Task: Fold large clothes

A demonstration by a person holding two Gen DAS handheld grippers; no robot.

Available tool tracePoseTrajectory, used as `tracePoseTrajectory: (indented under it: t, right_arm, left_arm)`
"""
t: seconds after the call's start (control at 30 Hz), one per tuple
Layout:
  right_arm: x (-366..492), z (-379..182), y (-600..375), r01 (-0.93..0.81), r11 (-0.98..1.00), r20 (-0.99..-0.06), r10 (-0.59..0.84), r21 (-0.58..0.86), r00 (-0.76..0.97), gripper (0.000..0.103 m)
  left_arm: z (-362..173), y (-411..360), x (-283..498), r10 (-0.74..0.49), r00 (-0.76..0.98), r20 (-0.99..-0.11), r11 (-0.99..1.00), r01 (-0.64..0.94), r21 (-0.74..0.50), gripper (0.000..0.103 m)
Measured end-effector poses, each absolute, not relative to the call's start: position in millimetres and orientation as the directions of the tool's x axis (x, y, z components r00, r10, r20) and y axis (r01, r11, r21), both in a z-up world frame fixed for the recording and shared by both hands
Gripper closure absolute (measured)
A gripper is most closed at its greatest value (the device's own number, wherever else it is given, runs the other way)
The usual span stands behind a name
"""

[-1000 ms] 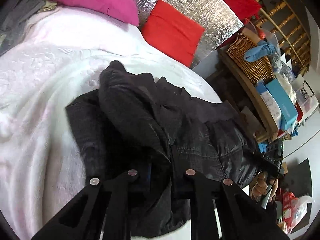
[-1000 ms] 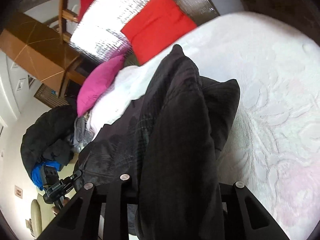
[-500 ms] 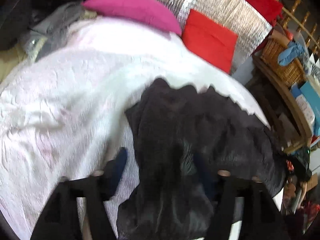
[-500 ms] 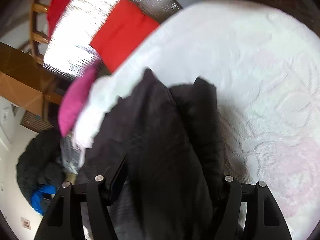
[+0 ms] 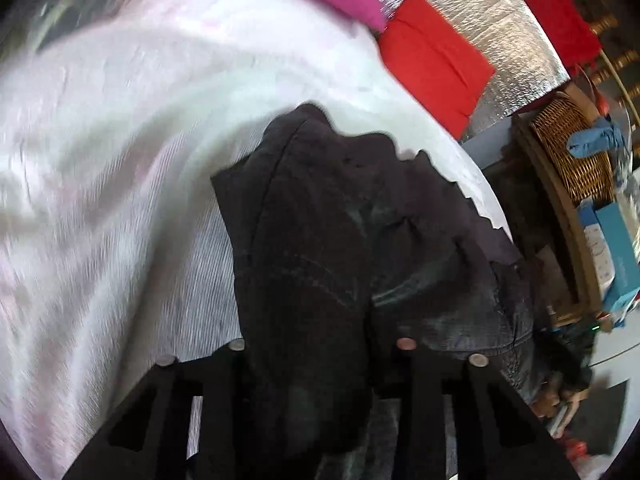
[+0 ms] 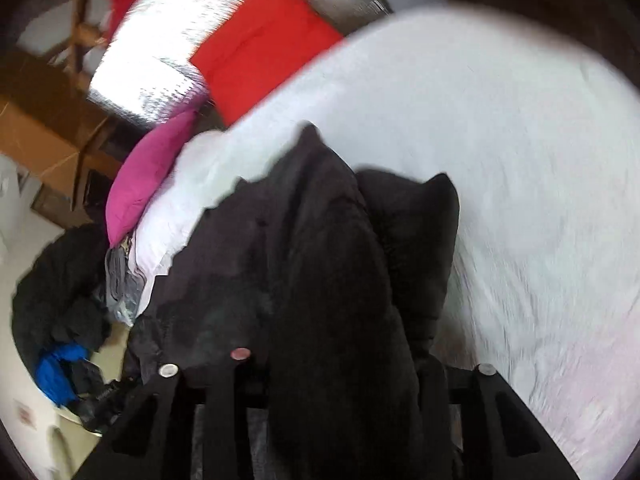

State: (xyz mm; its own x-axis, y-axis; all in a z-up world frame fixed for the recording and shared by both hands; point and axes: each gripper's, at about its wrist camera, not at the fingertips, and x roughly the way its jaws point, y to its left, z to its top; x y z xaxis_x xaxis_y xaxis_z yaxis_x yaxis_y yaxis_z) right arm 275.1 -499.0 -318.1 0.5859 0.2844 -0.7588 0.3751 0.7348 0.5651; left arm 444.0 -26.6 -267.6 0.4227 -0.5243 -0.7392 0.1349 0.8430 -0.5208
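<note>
- The black puffer jacket (image 5: 320, 248) is bunched at the near edge of the bed's white blanket (image 5: 100, 200), with the red cushion (image 5: 432, 72) off at about 1 o'clock in the left view.
- Left gripper (image 5: 320, 356): jaws just narrowed, a thick fold of jacket pinched between them.
- Right gripper (image 6: 332, 364): same deal, just closed in, clamping a fat fold.
- Handling guess: soft, puffy, fairly light, slick shell, so it'll likely slide and spring back. I'd grab hems or seams, not the padding.
</note>
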Motion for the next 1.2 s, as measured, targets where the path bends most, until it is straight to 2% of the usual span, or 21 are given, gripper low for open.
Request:
tracePoseTrajectory:
  t: [0.1,0.17,0.2,0.23,0.27,0.43,0.5,0.6,0.67,0.83,1.07,1.2]
  right_arm:
    - [289,-308,-496,0.358,0.755,-0.739,0.238,0.549,0.630,0.070]
    - [299,-328,-499,0.410,0.742,-0.771,0.222,0.531,0.597,0.070]
    - [303,-347,-503,0.448,0.726,-0.797,0.226,0.522,0.561,0.066]
    - [301,-362,-509,0.487,0.693,-0.806,0.237,0.532,0.543,0.057]
    - [296,-368,-515,0.504,0.654,-0.793,0.260,0.565,0.551,0.043]
    - [269,-339,-521,0.501,0.591,-0.743,0.278,0.632,0.610,0.036]
    - [243,-318,-521,0.502,0.593,-0.731,0.234,0.629,0.640,0.031]
    - [202,-285,-520,0.480,0.608,-0.696,0.174,0.632,0.696,0.024]
    - [181,-271,-514,0.445,0.616,-0.667,0.181,0.650,0.723,0.023]
    - [156,-269,-476,0.366,0.583,-0.628,0.341,0.725,0.699,0.023]
    - [159,-270,-426,0.307,0.595,-0.613,0.420,0.742,0.669,0.023]
    - [174,-281,-412,0.332,0.604,-0.642,0.416,0.725,0.644,0.023]
  left_arm:
    - [-257,-29,454,-0.528,0.475,-0.704,0.833,0.130,-0.537,0.072]
    - [-266,-31,465,-0.517,0.466,-0.718,0.836,0.094,-0.541,0.068]
    - [-277,-32,470,-0.511,0.443,-0.737,0.837,0.060,-0.545,0.061]
    - [-287,-33,473,-0.511,0.427,-0.747,0.832,0.025,-0.555,0.057]
    - [-292,-35,473,-0.507,0.427,-0.749,0.829,0.003,-0.559,0.054]
    - [-267,-58,461,-0.421,0.449,-0.788,0.887,0.021,-0.461,0.050]
    - [-248,-55,447,-0.363,0.488,-0.793,0.915,0.027,-0.402,0.038]
    - [-215,-45,419,-0.270,0.603,-0.751,0.952,0.052,-0.300,0.034]
    - [-197,-48,397,-0.206,0.664,-0.719,0.975,0.072,-0.212,0.027]
    - [-182,-28,333,-0.107,0.759,-0.642,0.994,0.101,-0.046,0.026]
    - [-186,-34,299,-0.083,0.782,-0.617,0.991,0.129,0.030,0.026]
    - [-187,-32,293,-0.072,0.776,-0.627,0.990,0.134,0.051,0.026]
